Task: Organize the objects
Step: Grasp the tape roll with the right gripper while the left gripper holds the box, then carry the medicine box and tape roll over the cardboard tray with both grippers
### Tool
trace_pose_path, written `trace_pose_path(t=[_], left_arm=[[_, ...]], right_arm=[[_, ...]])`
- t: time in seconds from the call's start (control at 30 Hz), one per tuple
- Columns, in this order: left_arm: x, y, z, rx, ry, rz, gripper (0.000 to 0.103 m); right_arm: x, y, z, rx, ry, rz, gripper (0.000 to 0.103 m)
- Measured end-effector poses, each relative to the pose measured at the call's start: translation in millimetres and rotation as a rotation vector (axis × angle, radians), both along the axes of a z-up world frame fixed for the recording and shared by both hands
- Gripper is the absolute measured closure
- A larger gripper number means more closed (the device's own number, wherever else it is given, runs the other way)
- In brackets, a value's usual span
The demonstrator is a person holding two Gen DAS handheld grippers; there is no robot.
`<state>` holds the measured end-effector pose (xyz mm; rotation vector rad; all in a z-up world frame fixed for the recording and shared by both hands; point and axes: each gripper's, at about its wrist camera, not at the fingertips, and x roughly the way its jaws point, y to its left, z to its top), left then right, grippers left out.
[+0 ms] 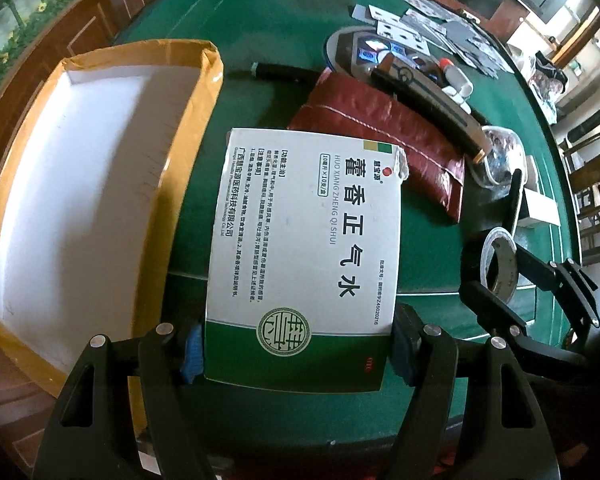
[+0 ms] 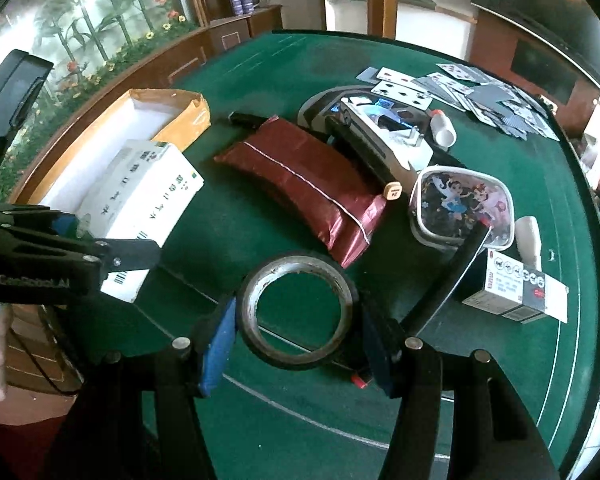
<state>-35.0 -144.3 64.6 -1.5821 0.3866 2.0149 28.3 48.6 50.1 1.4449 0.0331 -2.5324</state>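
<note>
Blue pads of the left gripper [image 1: 294,354] are pressed on a medicine box [image 1: 300,248], held beside the open cardboard tray [image 1: 16,184]. Lowering into the tray is judged next. A tape roll [image 2: 296,312], clamped by the right gripper [image 2: 296,344], is shown fully only in the right view.
</note>
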Motion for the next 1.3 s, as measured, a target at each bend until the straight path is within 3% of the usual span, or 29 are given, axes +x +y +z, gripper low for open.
trace_pose_path(t=[0.6,1.3], left_arm=[[-25.0,-37.1,48.6,0.058,0.083,0.073,0.031],[-66.4,-119.9,45.4,0.047,0.090,0.212,0.031]], right_arm=[[-13.4,-33.6,35.6,0.062,0.061,0.020,0.045],[-24.2,-103.4,41.6,0.091,0.072,0.114,0.045]])
